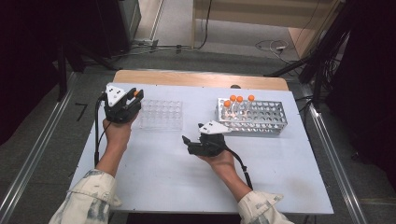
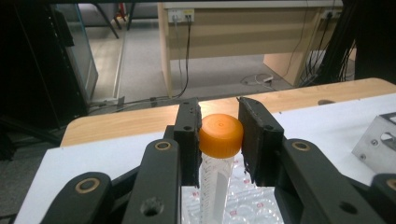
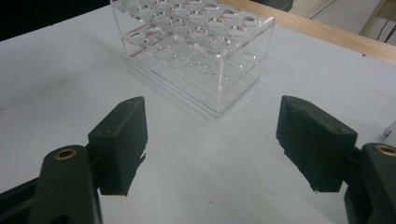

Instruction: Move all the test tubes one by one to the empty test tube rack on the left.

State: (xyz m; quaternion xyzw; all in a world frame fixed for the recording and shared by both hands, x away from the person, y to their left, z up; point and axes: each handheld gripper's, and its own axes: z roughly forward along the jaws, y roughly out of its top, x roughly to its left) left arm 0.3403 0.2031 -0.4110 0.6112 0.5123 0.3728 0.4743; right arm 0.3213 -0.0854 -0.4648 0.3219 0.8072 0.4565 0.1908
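Gripping an orange-capped tube [image 2: 218,154] just under its cap, left gripper [image 1: 130,100] has jaws clamped on it, tube upright over the clear acrylic rack [image 1: 161,114] near the worktop's [image 1: 163,182] far left part. Right gripper [image 3: 210,144] has jaws wide apart with nothing between them, low over bare worktop centre, facing the clear rack. Metal rack [image 1: 261,119] with three orange-capped tubes [image 1: 239,100] sits toward the far right edge. Near half of worktop open.
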